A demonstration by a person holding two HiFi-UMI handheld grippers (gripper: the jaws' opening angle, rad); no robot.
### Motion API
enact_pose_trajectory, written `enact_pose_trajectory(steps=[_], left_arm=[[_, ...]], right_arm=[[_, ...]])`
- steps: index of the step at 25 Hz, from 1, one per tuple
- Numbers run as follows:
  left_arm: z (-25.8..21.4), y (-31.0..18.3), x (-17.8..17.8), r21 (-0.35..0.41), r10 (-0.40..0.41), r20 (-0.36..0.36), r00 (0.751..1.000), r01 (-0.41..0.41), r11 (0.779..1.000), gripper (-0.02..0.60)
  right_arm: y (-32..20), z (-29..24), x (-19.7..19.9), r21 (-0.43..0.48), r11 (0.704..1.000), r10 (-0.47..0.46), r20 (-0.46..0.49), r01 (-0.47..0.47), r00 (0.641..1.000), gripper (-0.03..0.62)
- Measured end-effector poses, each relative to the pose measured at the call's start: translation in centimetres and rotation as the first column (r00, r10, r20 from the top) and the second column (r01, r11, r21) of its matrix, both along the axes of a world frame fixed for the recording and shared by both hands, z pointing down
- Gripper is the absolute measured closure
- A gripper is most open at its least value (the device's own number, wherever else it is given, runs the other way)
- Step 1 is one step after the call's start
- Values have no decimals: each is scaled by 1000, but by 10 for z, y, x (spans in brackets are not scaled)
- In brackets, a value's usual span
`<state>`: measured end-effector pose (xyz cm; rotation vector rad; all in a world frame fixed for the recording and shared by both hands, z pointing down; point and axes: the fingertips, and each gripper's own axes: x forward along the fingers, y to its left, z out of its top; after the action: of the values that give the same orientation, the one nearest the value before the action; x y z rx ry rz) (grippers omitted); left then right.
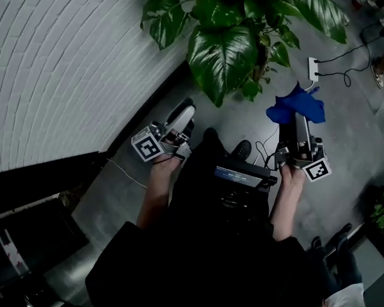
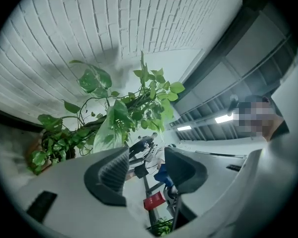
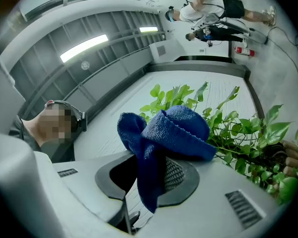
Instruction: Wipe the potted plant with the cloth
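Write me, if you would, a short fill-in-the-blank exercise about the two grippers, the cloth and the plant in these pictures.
1. The cloth clamped in the right gripper is ____ in colour.
2. The left gripper is open and holds ____.
3. The wall beside the potted plant is built of white ____.

Missing words: blue; nothing; bricks
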<state>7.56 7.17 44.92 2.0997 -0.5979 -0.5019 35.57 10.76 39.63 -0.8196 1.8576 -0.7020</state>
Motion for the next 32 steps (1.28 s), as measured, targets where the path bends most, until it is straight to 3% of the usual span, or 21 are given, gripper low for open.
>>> enact_pose_trajectory(steps=[3,7,13,17,22,23,27,29,30,32], left_arm=[[12,3,-2,-31,-18,-3,1000,17,999,341],[35,-20,-3,-79,-35,-4,999,35,996,255],[68,-53,6,-145,-12,7,1000,13,989,183],[87,-72,13,-180,22,-2,1000,-22,983,166],[91,-89,31,-177,96,-77,992,-108,978,169],[93,-91,34,-175,114,-81,990,-126,977,189],[101,-93,34,-169,158,-70,985,-168,971,430],[106,-93,30,-181,159,-85,984,-173,968,522],[108,-93,28,-186,164,-93,982,-179,966,555],[113,-91,24,-197,182,-93,979,-198,960,561]], right_arm=[[3,2,-2,3,1000,-7,4,7,1000,485],[-8,3,-5,-8,1000,2,-23,-2,1000,485],[-19,-4,-10,-44,998,45,-71,-48,996,485],[-28,-15,-22,-41,997,62,-110,-66,992,485],[-35,-13,-33,-67,994,81,-142,-92,987,485],[-37,-11,-35,-73,993,83,-148,-94,986,485],[-45,-5,-48,-95,991,76,-162,-93,984,485],[-48,-2,-55,-103,991,72,-167,-90,983,485],[-49,-1,-58,-106,990,70,-170,-89,983,485],[-52,0,-64,-111,990,69,-176,-90,982,485]])
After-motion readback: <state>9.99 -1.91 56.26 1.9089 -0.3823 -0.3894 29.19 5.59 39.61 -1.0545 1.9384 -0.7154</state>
